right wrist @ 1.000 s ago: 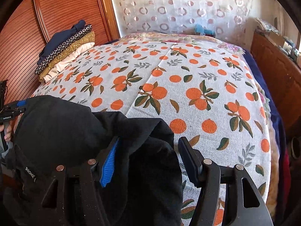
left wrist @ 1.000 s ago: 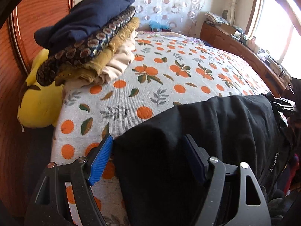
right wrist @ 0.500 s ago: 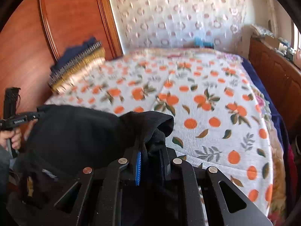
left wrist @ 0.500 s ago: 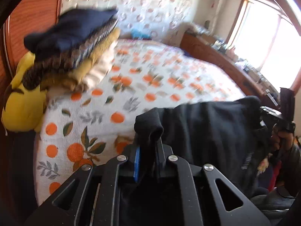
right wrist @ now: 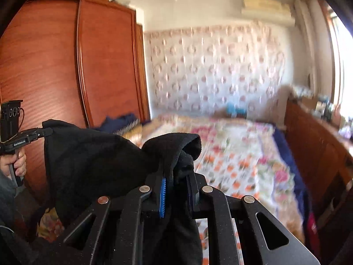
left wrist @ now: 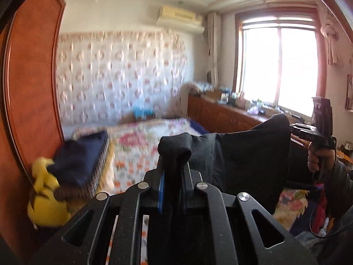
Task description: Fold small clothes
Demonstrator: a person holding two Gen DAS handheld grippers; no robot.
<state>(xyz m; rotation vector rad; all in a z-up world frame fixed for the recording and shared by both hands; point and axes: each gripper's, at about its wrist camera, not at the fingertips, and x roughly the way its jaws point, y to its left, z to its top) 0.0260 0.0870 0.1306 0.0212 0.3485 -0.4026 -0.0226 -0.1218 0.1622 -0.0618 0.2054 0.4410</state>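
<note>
A black garment (left wrist: 249, 154) hangs stretched in the air between my two grippers, above the near end of the bed. My left gripper (left wrist: 174, 176) is shut on one top corner of it, a bunch of cloth poking up between the jaws. My right gripper (right wrist: 176, 183) is shut on the other top corner. The garment shows in the right wrist view (right wrist: 92, 159) too. The right gripper shows from the left wrist view (left wrist: 308, 132), and the left gripper from the right wrist view (right wrist: 26, 137), each clamping an edge.
The bed with the orange-print cover (right wrist: 231, 154) lies below and ahead. A stack of folded clothes (left wrist: 83, 163) sits at its left side by a yellow plush toy (left wrist: 44, 198). A wooden wardrobe (right wrist: 66, 66) stands left; a wooden cabinet (left wrist: 220, 114) under the window stands right.
Both grippers closed on the garment's corners and then lifted it up off the bed. The views now tilt up toward the wall and window.
</note>
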